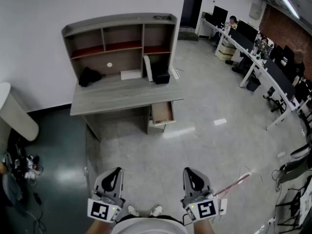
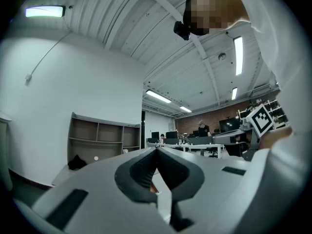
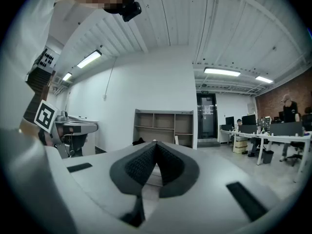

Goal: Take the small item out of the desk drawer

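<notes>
Two grippers sit low in the head view, the left gripper point(image 1: 115, 174) and the right gripper point(image 1: 191, 175), both with jaws pressed together on nothing and both well apart from the desk point(image 1: 97, 99); the drawer point(image 1: 162, 112) hangs pulled out under the desk's front right corner, and the small item cannot be made out inside it (too far off, and the back of the drawer lies under the desk top); a pale cable point(image 1: 234, 182) trails on the floor just beside the right gripper and could snag a foot on the walk over. From the left gripper view, the left gripper point(image 2: 156, 152) shows its pads meeting at the tip, the desk point(image 2: 102, 138) far beyond; arriving closed like this, it would likely shove the item deeper rather than take it. From the right gripper view, the right gripper point(image 3: 155, 144) is likewise closed and empty, the desk point(image 3: 163, 126) distant; a careless reach could knock the drawer inward.
</notes>
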A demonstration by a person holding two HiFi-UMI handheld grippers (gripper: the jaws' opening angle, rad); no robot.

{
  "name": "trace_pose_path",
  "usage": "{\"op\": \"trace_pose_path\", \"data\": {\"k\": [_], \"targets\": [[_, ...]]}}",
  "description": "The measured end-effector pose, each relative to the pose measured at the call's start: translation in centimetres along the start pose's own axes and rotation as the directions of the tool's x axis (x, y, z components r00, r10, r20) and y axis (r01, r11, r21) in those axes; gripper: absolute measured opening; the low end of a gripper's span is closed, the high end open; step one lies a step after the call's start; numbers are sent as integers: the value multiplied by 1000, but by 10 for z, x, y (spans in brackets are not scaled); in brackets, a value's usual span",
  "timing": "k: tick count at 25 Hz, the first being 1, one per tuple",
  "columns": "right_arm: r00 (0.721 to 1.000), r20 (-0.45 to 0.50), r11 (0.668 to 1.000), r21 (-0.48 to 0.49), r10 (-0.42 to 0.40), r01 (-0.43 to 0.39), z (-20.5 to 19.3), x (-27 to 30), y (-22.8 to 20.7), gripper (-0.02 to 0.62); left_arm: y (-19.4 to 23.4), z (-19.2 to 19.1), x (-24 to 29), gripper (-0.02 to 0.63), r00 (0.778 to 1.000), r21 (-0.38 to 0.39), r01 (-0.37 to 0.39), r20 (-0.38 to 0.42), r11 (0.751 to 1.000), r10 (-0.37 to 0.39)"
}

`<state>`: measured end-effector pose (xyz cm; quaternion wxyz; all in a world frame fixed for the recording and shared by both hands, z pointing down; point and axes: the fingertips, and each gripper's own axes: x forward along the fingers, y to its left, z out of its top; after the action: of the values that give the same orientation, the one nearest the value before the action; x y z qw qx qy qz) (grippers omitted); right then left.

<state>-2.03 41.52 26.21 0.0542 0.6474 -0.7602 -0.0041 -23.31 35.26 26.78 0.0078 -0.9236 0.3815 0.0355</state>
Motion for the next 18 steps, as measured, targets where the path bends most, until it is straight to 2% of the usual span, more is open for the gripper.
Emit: {"op": "trace_pose_path", "data": {"k": [5,12,18], "targets": [[1000,14,1000,-1,8,-8,-6,-8,-11,21,-12,-6,4,15,1000,12,-3,-11,1000,3],[999,9,998,55,33,-33,-30,-26,-35,21,-36,-9,11,15,999,32,-33,-7,999,33],[999,-32,998,65,28,-25,-49,2,-52,22,-18,-36,26,15,995,22,-59,-75,998,60]]}}
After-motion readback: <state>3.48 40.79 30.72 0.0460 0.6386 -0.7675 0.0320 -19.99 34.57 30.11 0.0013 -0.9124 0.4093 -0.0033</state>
